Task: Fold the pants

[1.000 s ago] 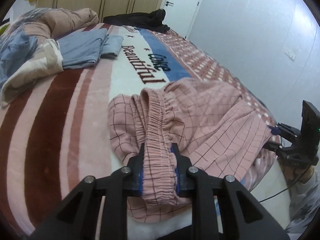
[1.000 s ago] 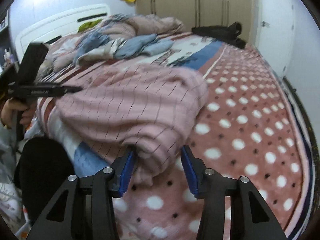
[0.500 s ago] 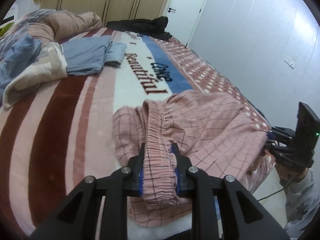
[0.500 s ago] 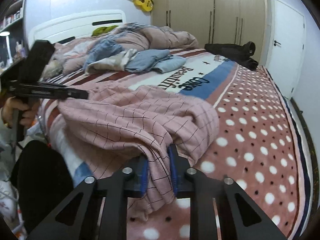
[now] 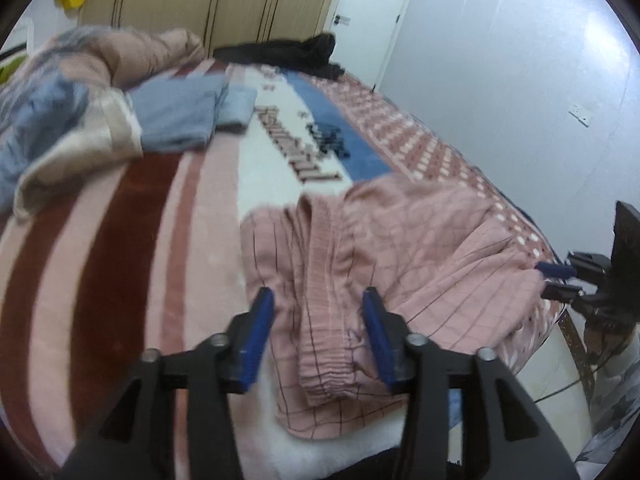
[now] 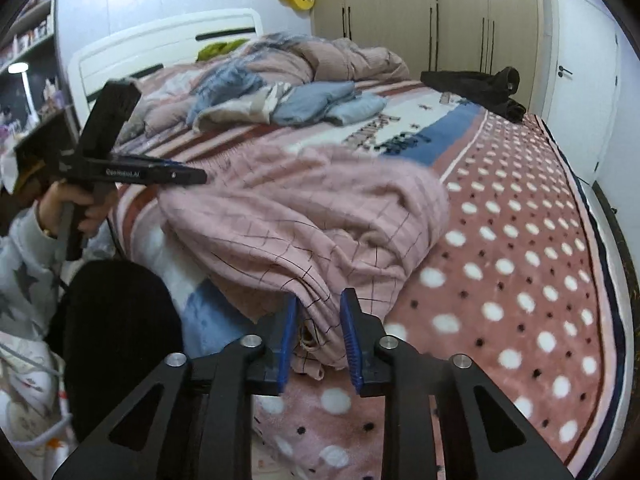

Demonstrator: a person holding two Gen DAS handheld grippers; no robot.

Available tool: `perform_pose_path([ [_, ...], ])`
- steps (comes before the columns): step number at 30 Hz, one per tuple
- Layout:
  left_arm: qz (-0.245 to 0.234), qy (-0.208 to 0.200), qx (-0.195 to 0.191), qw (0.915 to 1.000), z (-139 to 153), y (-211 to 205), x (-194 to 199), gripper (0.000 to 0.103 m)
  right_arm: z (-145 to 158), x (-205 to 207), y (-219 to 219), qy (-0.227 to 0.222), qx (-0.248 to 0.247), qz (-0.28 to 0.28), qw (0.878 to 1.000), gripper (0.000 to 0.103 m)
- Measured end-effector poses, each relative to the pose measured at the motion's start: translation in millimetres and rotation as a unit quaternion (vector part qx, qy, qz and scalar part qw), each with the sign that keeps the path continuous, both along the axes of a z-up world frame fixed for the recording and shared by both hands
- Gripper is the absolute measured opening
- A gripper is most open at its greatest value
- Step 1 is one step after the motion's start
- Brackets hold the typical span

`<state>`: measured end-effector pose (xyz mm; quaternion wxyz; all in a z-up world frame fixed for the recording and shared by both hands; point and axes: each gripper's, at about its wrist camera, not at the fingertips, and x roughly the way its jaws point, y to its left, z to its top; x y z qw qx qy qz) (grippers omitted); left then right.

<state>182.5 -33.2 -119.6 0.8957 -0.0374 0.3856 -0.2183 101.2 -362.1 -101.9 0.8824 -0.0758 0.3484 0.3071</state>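
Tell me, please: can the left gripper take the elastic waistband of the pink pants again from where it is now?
Probably yes. The left gripper stands open, its jaws having just opened, with the waistband of the pink pants lying between its fingers; nothing blocks it.

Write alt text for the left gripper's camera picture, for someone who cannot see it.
The left gripper, its blue pads just opened, straddles the elastic waistband of pink checked pants lying crumpled on a striped bed blanket. Folded blue clothes lie farther back; the right gripper shows at the pants' far edge.
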Motion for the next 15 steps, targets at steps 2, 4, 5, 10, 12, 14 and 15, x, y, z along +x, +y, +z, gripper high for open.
perform_pose_path([
  [2,-0.003,-0.015,0.003,0.9999,11,-2,4,0.053,11,5,-7,-0.007,0.02,-0.006,1.0,0.042],
  [4,-0.005,-0.017,0.006,0.9998,17,-7,16,0.053,22,18,-14,-0.018,0.038,-0.01,0.999,0.042],
  [5,-0.008,-0.015,0.002,0.9998,19,-9,23,0.053,26,26,-17,-0.021,0.047,-0.013,0.999,0.042],
  [10,-0.028,-0.01,-0.004,0.9995,12,-34,65,0.052,20,76,-12,-0.01,0.05,-0.034,0.998,0.041],
  [12,-0.031,0.005,-0.01,0.9995,3,-39,77,0.044,10,88,-3,-0.002,0.037,-0.028,0.999,0.039],
  [14,-0.018,0.017,0.027,0.9993,-9,-44,88,0.033,-1,95,2,0.014,0.027,-0.022,0.999,0.033],
  [15,-0.011,0.018,0.051,0.9985,-15,-45,91,0.032,-10,96,6,0.025,0.015,-0.02,0.999,0.033],
])
